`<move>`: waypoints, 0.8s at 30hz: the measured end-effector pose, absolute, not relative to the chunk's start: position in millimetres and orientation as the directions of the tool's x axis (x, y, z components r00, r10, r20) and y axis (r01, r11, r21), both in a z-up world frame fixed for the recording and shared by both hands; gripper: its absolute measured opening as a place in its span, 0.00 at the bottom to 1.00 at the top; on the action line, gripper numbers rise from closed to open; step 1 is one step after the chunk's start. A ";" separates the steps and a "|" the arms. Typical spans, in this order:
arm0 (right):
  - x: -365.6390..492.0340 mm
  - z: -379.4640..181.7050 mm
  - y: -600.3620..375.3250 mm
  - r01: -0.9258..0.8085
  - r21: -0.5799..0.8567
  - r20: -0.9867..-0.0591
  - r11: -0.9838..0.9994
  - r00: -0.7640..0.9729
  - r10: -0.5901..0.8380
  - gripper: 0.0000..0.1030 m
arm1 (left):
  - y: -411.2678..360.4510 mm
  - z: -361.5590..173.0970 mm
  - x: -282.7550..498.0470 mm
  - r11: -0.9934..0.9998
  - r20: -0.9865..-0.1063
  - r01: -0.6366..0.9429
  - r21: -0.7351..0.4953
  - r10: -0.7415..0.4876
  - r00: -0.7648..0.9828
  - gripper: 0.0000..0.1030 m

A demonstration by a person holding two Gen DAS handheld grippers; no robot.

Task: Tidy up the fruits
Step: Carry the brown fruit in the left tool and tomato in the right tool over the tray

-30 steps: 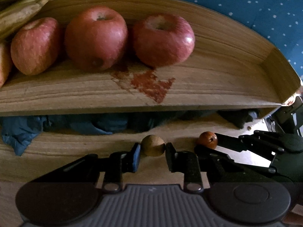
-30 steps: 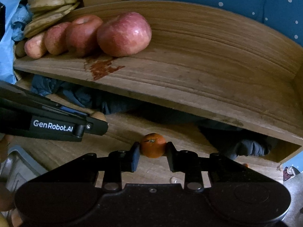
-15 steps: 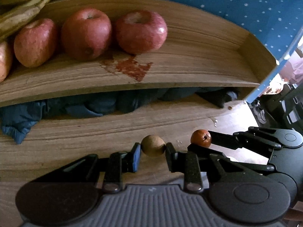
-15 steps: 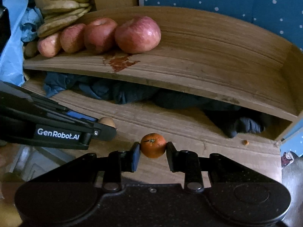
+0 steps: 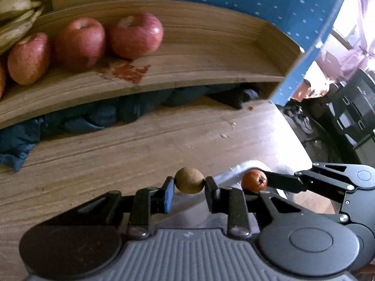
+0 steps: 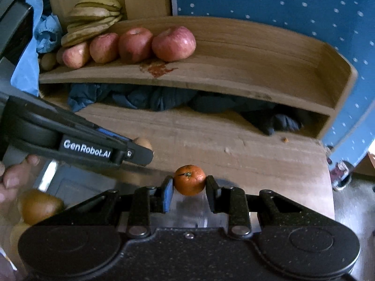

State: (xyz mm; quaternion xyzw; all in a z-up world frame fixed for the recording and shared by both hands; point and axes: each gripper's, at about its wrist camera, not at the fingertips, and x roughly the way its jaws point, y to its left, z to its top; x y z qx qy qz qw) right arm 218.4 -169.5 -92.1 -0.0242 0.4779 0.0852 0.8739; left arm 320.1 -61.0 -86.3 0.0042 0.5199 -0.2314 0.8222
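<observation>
Left gripper (image 5: 189, 185): clamped on a small brown fruit (image 5: 189, 180), as before.
Right gripper (image 6: 189, 185): clamped on a small orange (image 6: 189, 179), as before.
Change: both grippers have drawn back from the shelf (image 5: 211, 70); it now sits farther off, and a metal tray (image 5: 243, 166) edge shows below the held fruits.
Left view only: the right gripper (image 5: 255, 183) beside it, orange (image 5: 254, 180) at its tips; room beyond the blue panel (image 5: 281, 11).
Right view only: the left gripper (image 6: 140, 147) crossing from the left, brown fruit (image 6: 143, 142) mostly hidden behind it; a kiwi (image 6: 38, 205) and fingers (image 6: 14, 178) at lower left.
Surroundings: wooden tabletop (image 6: 234, 149); dark cloth (image 6: 164, 98) under the shelf; on it, apples (image 6: 173, 43) in a row, red stain (image 6: 159, 68) in front, bananas (image 6: 93, 16) at far left.
</observation>
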 end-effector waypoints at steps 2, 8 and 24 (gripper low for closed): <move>209.6 -91.1 -169.6 -0.160 0.039 -0.843 0.986 0.525 0.119 0.30 | -63.4 -85.9 315.7 0.885 -0.857 0.401 -0.236 -0.384 0.344 0.30; 185.9 -87.7 -170.9 -0.143 0.046 -0.858 0.989 0.501 0.112 0.30 | -69.4 -84.0 298.9 0.855 -0.858 0.460 -0.240 -0.408 0.311 0.30; 151.6 -89.9 -166.1 -0.106 0.042 -0.879 0.994 0.470 0.087 0.30 | -79.4 -93.1 263.4 0.795 -0.876 0.552 -0.251 -0.429 0.221 0.30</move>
